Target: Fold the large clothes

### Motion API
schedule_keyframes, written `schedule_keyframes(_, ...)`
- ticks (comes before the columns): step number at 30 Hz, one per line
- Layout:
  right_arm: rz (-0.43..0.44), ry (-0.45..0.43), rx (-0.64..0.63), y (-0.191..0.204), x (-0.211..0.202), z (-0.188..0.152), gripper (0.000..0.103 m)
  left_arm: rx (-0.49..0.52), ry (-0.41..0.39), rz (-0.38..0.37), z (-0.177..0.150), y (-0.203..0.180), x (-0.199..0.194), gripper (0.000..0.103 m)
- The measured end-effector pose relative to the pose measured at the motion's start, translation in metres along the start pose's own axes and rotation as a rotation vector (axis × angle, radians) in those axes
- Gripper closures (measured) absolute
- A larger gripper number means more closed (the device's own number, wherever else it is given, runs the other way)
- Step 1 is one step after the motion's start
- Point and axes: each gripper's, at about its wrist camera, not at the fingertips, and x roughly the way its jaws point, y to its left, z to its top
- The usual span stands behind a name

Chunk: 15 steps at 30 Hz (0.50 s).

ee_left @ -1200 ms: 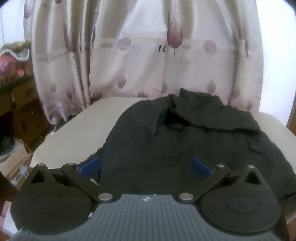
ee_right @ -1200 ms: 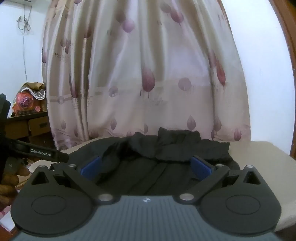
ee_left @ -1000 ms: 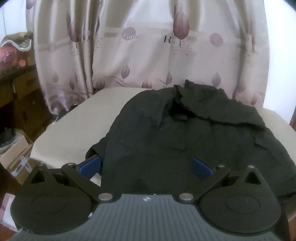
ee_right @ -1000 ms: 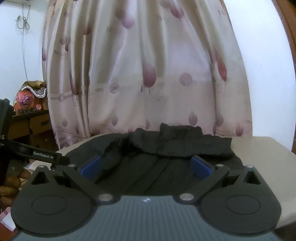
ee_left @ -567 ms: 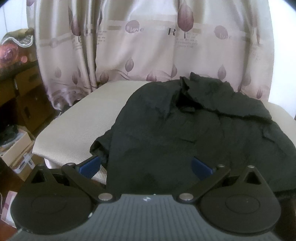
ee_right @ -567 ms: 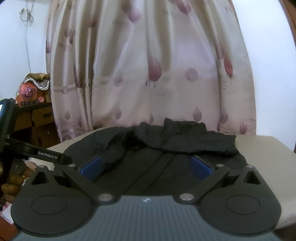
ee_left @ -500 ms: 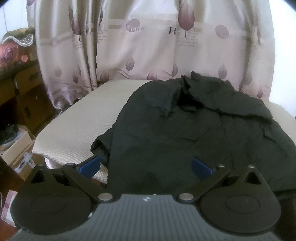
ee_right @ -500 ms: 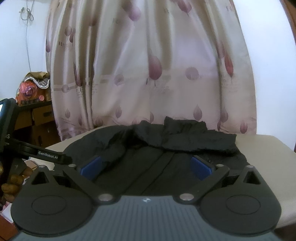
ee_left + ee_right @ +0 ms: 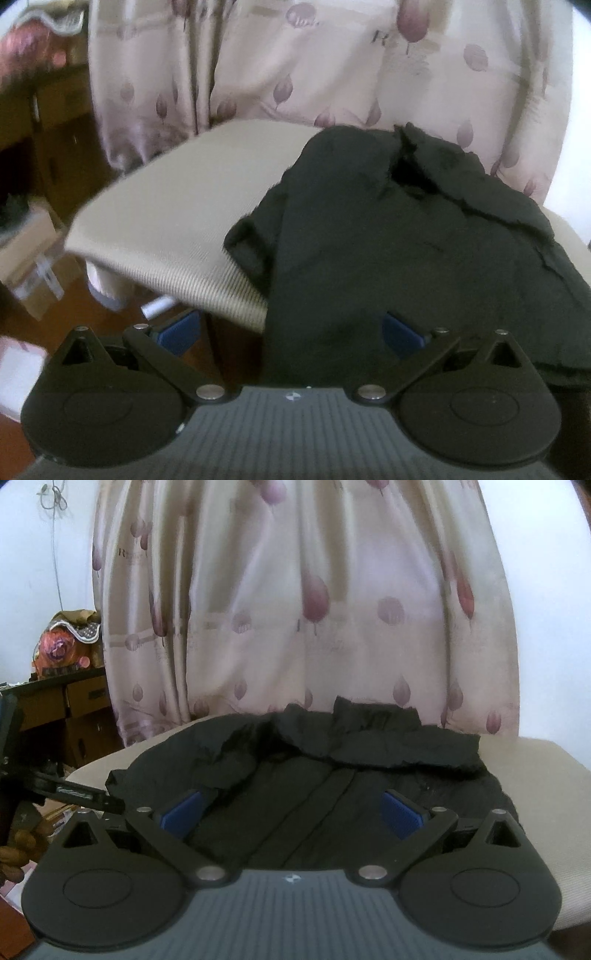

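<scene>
Black garment [image 9: 399,236] is lying spread on the beige table [image 9: 166,206], its near hem hanging over the table's front edge — collar end bunched toward the curtain [image 9: 332,62]. Left gripper [image 9: 291,330] is hovering at that front edge, jaws spread wide, blue pads [image 9: 177,328] either side of the hanging hem, nothing pinched. Right gripper [image 9: 291,810] is sitting over the garment's near part, jaws spread too — pads apart, gripping nothing. A hand [image 9: 18,843] is showing left of the table, beside a wooden cabinet [image 9: 70,709].
</scene>
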Motion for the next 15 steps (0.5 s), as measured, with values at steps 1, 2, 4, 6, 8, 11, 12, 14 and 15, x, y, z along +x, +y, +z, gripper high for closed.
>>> schedule_keyframes(1, 0.002, 0.007, 0.004, 0.0, 0.002, 0.0, 0.0, -0.017, 0.005, -0.017, -0.002, 0.007, 0.002, 0.0)
schedule_keyframes(2, 0.004, 0.012, 0.005, 0.0, 0.003, -0.001, 0.0, -0.032, 0.006, -0.041, -0.004, 0.014, 0.004, 0.0)
schedule_keyframes(4, 0.01, 0.024, 0.003, 0.001, 0.007, -0.003, 0.0, -0.053, 0.014, -0.08, -0.009, 0.023, 0.01, 0.0)
schedule_keyframes(6, 0.012, 0.035, -0.005, 0.004, 0.009, -0.003, 0.0, -0.07, 0.027, -0.105, -0.012, 0.031, 0.019, 0.0)
schedule_keyframes(8, 0.016, 0.043, -0.018, 0.007, 0.011, -0.004, 0.0, -0.078, 0.038, -0.122, -0.014, 0.036, 0.029, 0.0)
schedule_keyframes(11, 0.02, 0.057, -0.033, 0.01, 0.014, -0.004, 0.0, -0.077, 0.054, -0.162, -0.016, 0.039, 0.042, 0.0)
schedule_keyframes(12, 0.021, 0.063, -0.038, 0.012, 0.015, -0.004, 0.0, -0.076, 0.048, -0.17, -0.017, 0.039, 0.044, 0.006)
schedule_keyframes(14, 0.023, 0.073, -0.047, 0.014, 0.017, -0.004, 0.0, -0.032, 0.04, -0.201, -0.015, 0.037, 0.048, 0.04)
schedule_keyframes(15, 0.023, 0.077, -0.051, 0.015, 0.018, -0.004, 0.0, -0.007, 0.059, -0.24, -0.013, 0.036, 0.05, 0.072)
